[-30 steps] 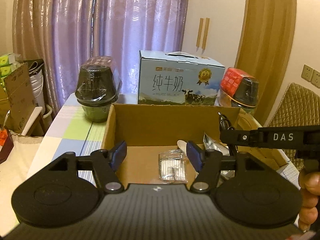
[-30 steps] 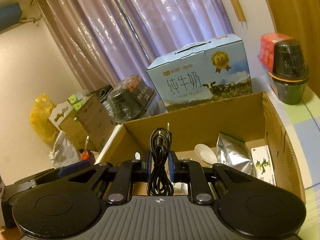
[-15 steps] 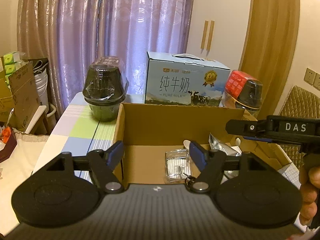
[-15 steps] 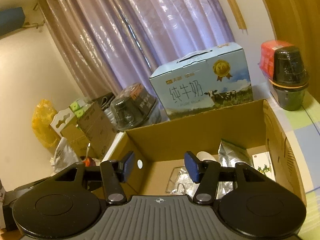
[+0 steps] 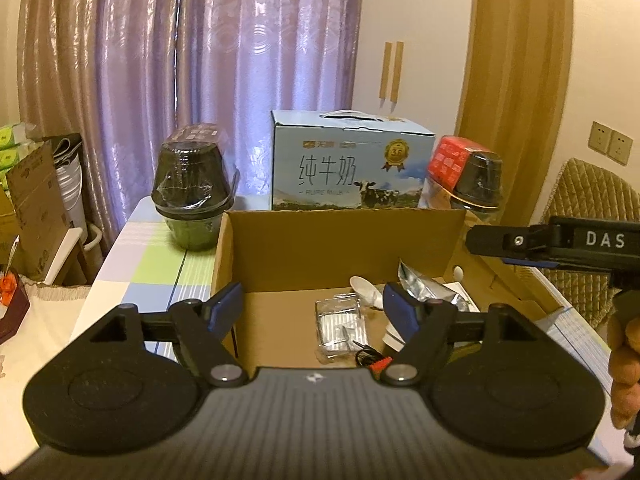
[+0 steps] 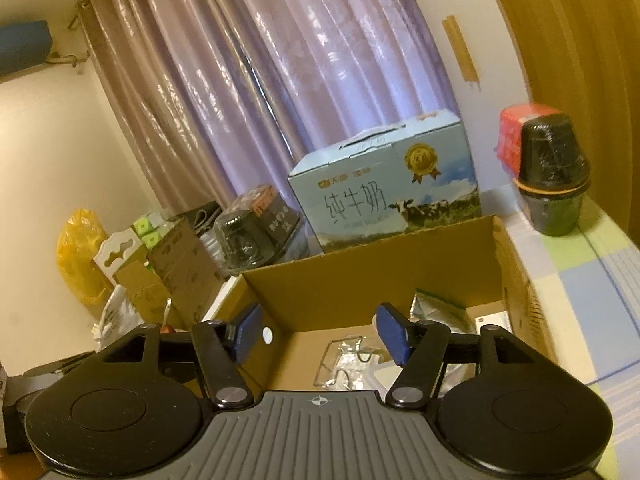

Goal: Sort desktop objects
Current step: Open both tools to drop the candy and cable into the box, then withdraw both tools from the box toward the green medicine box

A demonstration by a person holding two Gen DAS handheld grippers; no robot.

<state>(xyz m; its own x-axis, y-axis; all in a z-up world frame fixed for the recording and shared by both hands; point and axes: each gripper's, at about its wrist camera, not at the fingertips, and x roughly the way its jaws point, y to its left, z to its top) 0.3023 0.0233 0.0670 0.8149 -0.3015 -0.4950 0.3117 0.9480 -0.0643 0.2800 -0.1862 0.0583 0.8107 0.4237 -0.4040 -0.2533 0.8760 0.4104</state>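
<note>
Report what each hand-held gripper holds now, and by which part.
Nothing. The left hand-held gripper and right hand-held gripper are both open and empty above the brown cardboard box.

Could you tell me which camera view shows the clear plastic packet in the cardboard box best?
The left wrist view: the clear packet lies nearly whole on the box floor. In the right wrist view, the packet is partly hidden by the right gripper.

We see a matt brown cardboard box (image 5: 340,248) holding a crinkled, shiny foil pouch (image 5: 426,286) and a glossy clear plastic packet (image 5: 340,322). At twelve o'clock stands a smooth printed-card milk carton (image 5: 348,168); behind it, sheeny cloth curtains (image 5: 192,60).
</note>
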